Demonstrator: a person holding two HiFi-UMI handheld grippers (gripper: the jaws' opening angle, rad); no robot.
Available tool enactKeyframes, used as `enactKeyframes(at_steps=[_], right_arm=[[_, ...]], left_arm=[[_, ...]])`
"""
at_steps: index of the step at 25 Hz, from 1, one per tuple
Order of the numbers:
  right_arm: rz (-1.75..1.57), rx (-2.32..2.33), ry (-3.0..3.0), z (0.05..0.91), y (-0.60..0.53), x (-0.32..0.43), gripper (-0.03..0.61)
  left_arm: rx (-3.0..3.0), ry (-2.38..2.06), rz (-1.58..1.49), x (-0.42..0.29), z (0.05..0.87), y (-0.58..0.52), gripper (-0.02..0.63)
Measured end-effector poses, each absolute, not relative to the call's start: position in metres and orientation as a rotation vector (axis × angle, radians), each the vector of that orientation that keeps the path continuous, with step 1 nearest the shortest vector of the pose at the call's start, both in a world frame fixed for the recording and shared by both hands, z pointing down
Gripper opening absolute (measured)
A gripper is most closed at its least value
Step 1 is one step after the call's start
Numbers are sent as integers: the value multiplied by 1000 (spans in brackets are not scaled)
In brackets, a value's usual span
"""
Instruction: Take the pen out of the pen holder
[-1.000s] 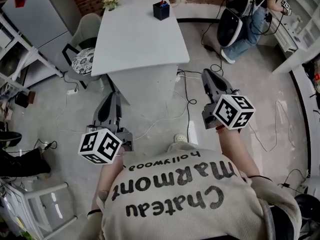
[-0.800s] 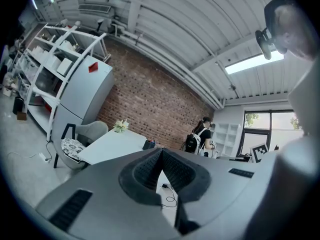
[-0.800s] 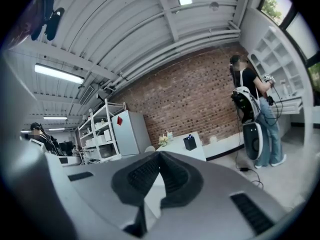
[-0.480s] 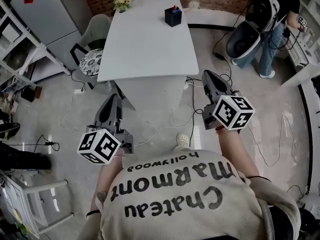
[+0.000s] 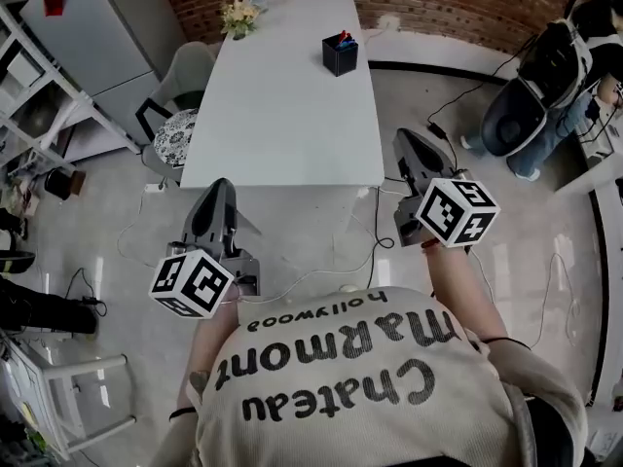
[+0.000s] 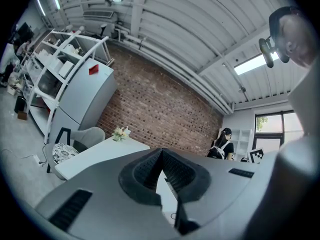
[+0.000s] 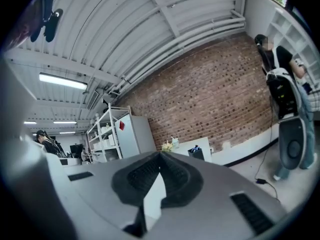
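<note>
Head view: pen holder (image 5: 340,56) well beyond left gripper (image 5: 218,188), right gripper (image 5: 410,140)

Head view looks steeply down; both gripper views face the table (image 5: 282,105).

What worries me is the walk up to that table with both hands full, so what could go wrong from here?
1. Cables trail across the floor between the person and the table; a foot could catch one.
2. The pen holder stands near the table's far end, so reaching it may take a long lean, and a nudge could tip it.
3. The left gripper and right gripper both have their jaws together; one must open before closing on a pen.
</note>
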State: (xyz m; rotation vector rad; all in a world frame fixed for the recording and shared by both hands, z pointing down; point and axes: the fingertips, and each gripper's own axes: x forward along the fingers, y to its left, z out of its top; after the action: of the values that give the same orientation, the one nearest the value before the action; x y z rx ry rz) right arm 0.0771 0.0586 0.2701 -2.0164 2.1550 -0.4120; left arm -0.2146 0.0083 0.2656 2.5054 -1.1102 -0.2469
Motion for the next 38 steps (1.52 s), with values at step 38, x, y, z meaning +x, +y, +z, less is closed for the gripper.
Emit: enactKeyframes(at_steps=[38], right_arm=[[-672, -2003, 2179, 351, -38, 167, 3]], left_arm=[[2439, -1067, -134, -93, 321, -94, 0]])
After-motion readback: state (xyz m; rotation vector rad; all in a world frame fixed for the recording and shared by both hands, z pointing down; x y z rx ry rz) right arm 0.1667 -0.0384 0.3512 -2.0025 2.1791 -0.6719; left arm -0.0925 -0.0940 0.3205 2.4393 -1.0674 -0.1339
